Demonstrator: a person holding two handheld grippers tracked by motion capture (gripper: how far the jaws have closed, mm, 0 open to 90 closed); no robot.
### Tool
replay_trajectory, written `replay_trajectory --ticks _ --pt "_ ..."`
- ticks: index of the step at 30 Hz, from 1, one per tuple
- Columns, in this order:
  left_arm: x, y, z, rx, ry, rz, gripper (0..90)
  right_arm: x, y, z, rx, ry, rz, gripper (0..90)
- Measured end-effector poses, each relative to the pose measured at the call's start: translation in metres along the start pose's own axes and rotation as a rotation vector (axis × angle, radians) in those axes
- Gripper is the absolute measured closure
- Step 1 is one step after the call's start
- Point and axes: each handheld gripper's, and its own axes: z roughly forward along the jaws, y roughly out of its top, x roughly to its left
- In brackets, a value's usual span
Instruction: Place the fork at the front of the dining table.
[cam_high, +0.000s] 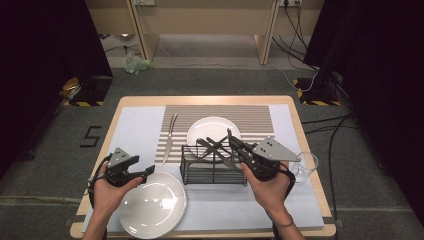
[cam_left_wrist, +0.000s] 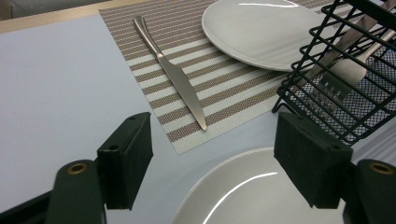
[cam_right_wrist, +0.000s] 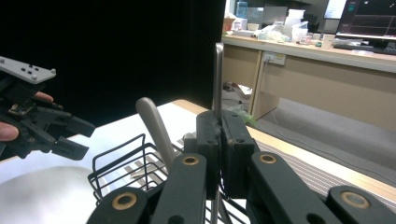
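Utensil: thin metal handle, pinched upright in the closed right gripper, above the wire basket at the table's middle. Knife and plate are already laid on the striped mat; other cutlery is left in the basket. Left gripper: open, empty, over the near-edge plate.

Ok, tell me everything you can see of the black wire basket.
The basket is a black wire rack, rectangular, with an open grid for walls and a fine mesh floor. It stands upright mid-table, at the striped mat's near edge, between the two white plates. Metal cutlery leans crossed inside it, a fork among it. The right gripper, shut on one handle, is over it.
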Motion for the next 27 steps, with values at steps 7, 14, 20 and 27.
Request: replay_trajectory --ticks 7,14,20,27 --pt "0.0005 0.0001 -0.0004 -0.001 0.001 0.000 27.5 -0.0024 0.0018 -0.0013 -0.008 -0.001 0.007 87.4" --pt "0.0005 -0.0001 -0.0001 -0.001 0.001 -0.001 27.6 -0.0031 0.0033 -0.0023 -0.012 0.000 0.014 87.4" --pt "0.0008 0.0000 -0.0006 -0.002 0.002 -0.001 27.5 -0.0056 0.0071 -0.0041 -0.031 -0.002 0.014 87.4" --pt "0.0012 0.0003 -0.0013 -0.003 0.003 -0.002 27.6 -0.0078 0.0101 -0.0058 -0.040 -0.009 0.025 87.4"
